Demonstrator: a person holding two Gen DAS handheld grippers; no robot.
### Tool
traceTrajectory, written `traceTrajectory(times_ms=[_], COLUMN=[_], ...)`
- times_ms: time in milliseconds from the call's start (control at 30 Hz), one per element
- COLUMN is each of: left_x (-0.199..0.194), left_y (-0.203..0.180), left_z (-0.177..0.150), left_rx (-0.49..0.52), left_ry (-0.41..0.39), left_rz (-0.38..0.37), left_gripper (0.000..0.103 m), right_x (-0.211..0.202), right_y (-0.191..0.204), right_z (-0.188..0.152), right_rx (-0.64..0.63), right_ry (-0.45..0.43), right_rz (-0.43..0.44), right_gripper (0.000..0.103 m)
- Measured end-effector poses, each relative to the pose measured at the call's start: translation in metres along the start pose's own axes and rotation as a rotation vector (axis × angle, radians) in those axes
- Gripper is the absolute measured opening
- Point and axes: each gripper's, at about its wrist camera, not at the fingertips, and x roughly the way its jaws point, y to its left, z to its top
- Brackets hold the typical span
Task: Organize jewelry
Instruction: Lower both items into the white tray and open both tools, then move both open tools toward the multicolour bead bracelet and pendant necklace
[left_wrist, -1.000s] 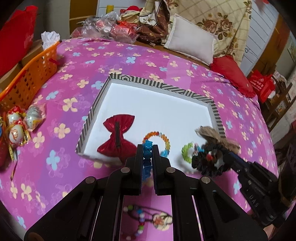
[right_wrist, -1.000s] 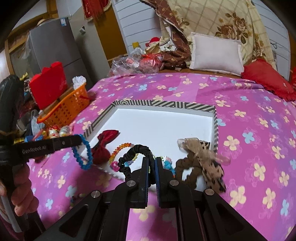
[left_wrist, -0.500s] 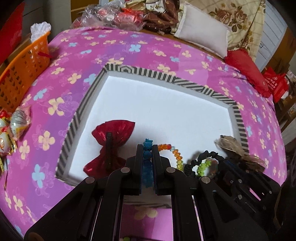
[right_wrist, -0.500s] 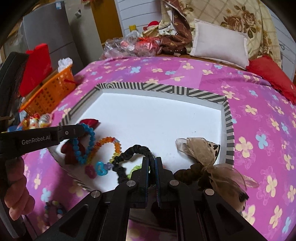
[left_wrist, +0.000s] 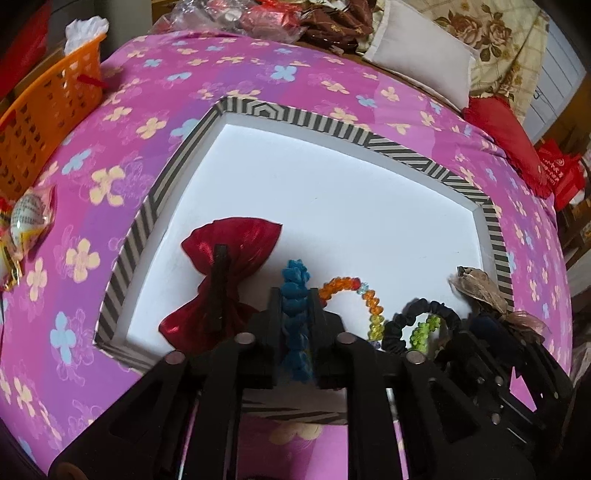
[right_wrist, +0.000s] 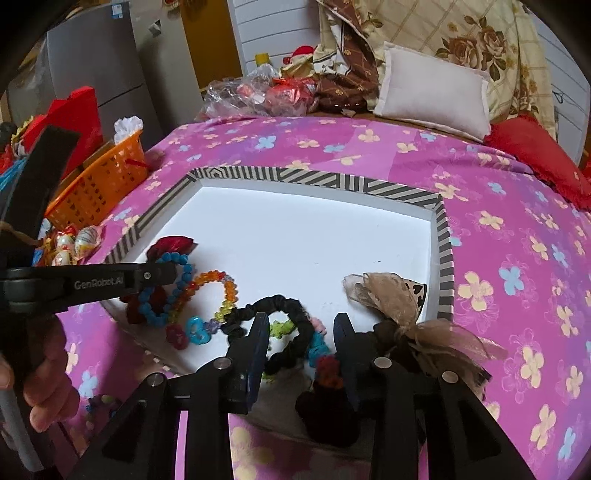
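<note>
A white tray with a striped rim (left_wrist: 295, 114) (right_wrist: 314, 179) lies on the pink flowered bed. My left gripper (left_wrist: 294, 295) (right_wrist: 166, 271) is shut on a blue bead bracelet (left_wrist: 294, 317) (right_wrist: 173, 291) over the tray's near left part. Beside it lie a red bow (left_wrist: 225, 280), a rainbow bead bracelet (left_wrist: 365, 299) (right_wrist: 218, 291) and a green bead piece (left_wrist: 424, 328). My right gripper (right_wrist: 301, 321) is open, its jaws either side of a black scrunchie (right_wrist: 291, 314) (left_wrist: 417, 314) lying in the tray. A brown bow scrunchie (right_wrist: 395, 302) lies at the near right corner.
An orange basket (left_wrist: 44, 110) (right_wrist: 99, 184) stands left of the tray, with wrapped sweets (left_wrist: 26, 218) near it. A white pillow (right_wrist: 432, 92), a red cushion (left_wrist: 506, 136) and bags lie at the back. A bead necklace (right_wrist: 99, 402) lies on the bedcover before the tray.
My right gripper has opened and let the black scrunchie down into the tray. Both grippers have moved forward over the tray's near edge; the left still holds the blue bracelet.
</note>
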Motion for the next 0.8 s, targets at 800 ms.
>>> traceTrajectory(times_ms=[800], left_x=[-0.085], left_y=[0.001], left_z=[-0.077], left_rx=[0.1], left_ry=[-0.159], left_rz=[0.106], left_gripper=[0.047], right_x=[-0.079], right_y=[0.04], right_z=[-0.043], right_rx=[-0.023], right_ry=[-0.07], right_rz=[0.046], right_gripper=[0.037])
